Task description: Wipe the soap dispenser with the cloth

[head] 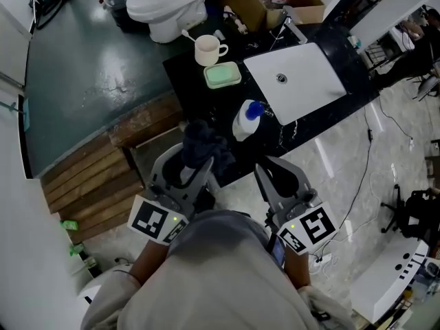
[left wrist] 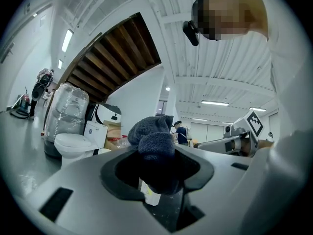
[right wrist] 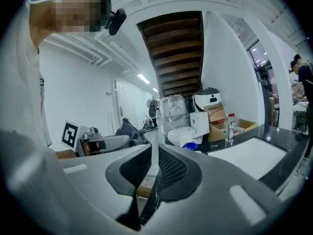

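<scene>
The soap dispenser (head: 246, 121), a white bottle with a blue cap, stands on the black counter (head: 199, 95) near its front edge, left of the sink. Its blue cap (right wrist: 190, 145) shows in the right gripper view. My left gripper (head: 199, 158) is shut on a dark blue-grey cloth (head: 205, 145), bunched between the jaws (left wrist: 155, 146), just short of the counter's edge and left of the bottle. My right gripper (head: 269, 170) hovers in front of the counter, below the bottle. Its jaws (right wrist: 153, 165) stand almost together with nothing between them.
A white sink (head: 295, 81) with a faucet (head: 289, 20) fills the counter's right part. A cream mug (head: 208, 49) and a green soap dish (head: 222, 75) sit at the back left. Beyond are a toilet (head: 168, 5) and cardboard box (head: 247, 5). Wooden planks (head: 103, 177) lie left.
</scene>
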`<state>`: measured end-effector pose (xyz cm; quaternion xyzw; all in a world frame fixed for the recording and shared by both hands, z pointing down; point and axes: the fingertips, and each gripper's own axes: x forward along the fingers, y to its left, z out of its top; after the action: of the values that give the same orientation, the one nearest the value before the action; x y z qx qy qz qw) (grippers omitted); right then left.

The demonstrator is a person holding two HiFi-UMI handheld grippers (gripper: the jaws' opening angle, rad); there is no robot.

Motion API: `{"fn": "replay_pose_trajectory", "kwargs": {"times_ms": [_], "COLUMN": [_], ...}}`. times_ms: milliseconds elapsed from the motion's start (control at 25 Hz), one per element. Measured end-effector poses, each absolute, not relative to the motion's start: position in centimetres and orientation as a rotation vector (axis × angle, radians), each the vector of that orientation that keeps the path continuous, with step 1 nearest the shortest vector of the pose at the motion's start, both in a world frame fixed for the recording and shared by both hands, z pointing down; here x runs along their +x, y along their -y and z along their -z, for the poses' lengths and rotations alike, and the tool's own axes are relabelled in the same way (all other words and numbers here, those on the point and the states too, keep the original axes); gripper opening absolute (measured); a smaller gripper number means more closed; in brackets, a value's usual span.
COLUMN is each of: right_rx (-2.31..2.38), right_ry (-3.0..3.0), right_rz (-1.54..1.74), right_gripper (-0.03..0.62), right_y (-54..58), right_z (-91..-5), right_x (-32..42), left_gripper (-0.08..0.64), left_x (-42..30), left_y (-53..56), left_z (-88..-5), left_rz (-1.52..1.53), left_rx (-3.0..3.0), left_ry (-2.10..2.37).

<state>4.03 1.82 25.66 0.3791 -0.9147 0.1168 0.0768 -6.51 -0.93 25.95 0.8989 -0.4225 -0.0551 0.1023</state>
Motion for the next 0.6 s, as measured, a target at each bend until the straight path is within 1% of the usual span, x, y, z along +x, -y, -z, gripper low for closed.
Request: {"fn": "replay_pose_trajectory", "kwargs": {"times_ms": [400,480,600], "right_rx": [1.252,1.296,1.342], "right_ry": [2.675,2.648,2.604], "right_rz": [-0.286,-0.286,-0.293], "right_gripper": [0.042,0.062,0.132], "right_y": [0.8,1.1,1.8], "right_z": [-24.7,-24.7,-25.2], "right_x": [2.6,3.0,3.9], "left_gripper": [0.158,0.158,0.158], "left_x": [-7.9,-7.6,-7.2], "left_y": [4.4,4.7,5.2], "left_z": [-24.9,-25.0,-25.2], "left_rz": [0.231,0.246,0.256], "left_rx": [2.719,2.724,2.727], "left_ry": [1.158,1.135,1.114]}}
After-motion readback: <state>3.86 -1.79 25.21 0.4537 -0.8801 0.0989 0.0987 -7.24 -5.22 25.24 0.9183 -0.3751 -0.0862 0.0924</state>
